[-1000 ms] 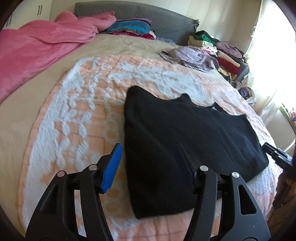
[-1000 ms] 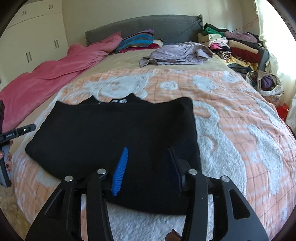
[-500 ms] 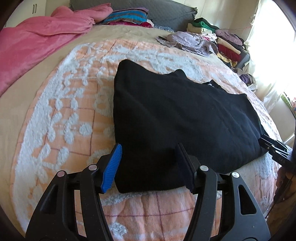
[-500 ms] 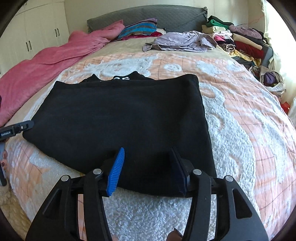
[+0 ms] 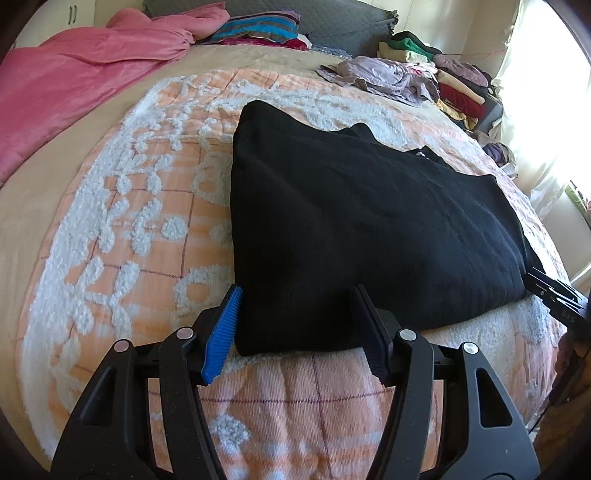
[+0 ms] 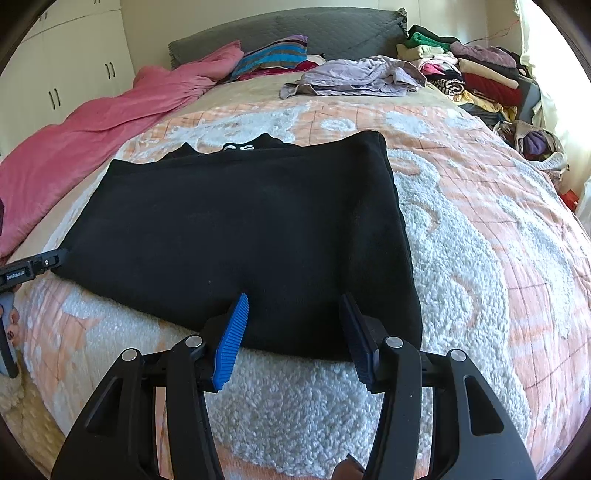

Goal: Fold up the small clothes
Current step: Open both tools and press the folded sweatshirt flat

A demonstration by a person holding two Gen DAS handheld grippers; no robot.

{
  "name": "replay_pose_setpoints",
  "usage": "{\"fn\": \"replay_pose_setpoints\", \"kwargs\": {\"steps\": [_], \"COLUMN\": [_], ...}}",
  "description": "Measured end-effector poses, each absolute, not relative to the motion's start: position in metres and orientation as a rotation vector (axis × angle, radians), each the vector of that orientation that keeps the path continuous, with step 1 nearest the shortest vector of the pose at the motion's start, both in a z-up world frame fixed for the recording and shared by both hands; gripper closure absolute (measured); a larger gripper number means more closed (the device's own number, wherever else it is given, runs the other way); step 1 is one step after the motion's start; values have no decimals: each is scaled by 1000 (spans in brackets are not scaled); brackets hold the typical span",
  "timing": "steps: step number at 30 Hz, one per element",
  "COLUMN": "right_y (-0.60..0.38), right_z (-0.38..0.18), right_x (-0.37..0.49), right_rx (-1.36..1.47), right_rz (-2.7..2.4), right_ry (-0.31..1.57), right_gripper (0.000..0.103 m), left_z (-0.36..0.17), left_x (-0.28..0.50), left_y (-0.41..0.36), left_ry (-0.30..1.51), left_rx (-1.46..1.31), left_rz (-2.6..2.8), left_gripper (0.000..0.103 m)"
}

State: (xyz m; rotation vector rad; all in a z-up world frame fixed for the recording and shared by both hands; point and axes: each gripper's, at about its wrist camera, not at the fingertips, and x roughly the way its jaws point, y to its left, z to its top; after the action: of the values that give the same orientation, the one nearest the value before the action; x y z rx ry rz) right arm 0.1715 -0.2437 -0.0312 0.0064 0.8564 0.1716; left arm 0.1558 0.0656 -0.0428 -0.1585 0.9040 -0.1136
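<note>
1. Sunlit bedroom: a bed (image 6: 480, 206) covered with an orange-and-white tufted bedspread fills both views, with a grey padded headboard (image 6: 295, 27) at the far end and white wardrobe doors (image 6: 74, 74) on the left in the right wrist view.
2. Folded flat on the bedspread near the bed's foot lies a black garment (image 6: 240, 229) (image 5: 369, 221), its neckline showing at the far edge.
3. At the garment's near left corner is the left gripper (image 5: 295, 325); its jaws stand half apart, straddling the corner's edge, with no pad pressing the cloth.
4. At the near right corner is the right gripper (image 6: 293, 328); its jaws are also half apart, over the hem, not clamped on it.
5. Each gripper's tip shows at the edge of the other's view, beside the opposite corner of the garment.
6. A pink blanket (image 5: 74, 74) lies along the bed's left side, and striped pillows (image 6: 273, 55) sit by the headboard.
7. A crumpled lilac garment (image 6: 354, 75) lies near the head of the bed, and a stack of folded clothes (image 6: 476, 70) stands at the right.
</note>
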Motion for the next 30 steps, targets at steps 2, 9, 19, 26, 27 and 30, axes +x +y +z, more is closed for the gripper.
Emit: {"fn": "replay_pose_setpoints", "kwargs": {"steps": [2,9,19,26,27,30], "right_y": [-244,-245,-245,-241,-240,-236], "right_z": [-31,-31,-29,-22,-20,-15], "right_x": [170,164,157,147,146,143], "right_rx": [9,9,-3,-9,-12,-21], "right_rz": [170,170,180,196,195,199], "right_ry": [856,855,857,850,848,831], "right_gripper": [53,53,48,36,35,27], "left_z": [-45,-47,-43,-34,-33,-29], "left_x": [153,145,133,124,123,119], "left_y": [66,67,67,74,75,77], "left_ry": [908,916,898,880,876,871], "left_rx": [-163,-182,-184,-195,-196,-198], "left_rz": [-110,-111,-96,-78,-74,-67], "left_gripper": [51,51,50,48,46,42]}}
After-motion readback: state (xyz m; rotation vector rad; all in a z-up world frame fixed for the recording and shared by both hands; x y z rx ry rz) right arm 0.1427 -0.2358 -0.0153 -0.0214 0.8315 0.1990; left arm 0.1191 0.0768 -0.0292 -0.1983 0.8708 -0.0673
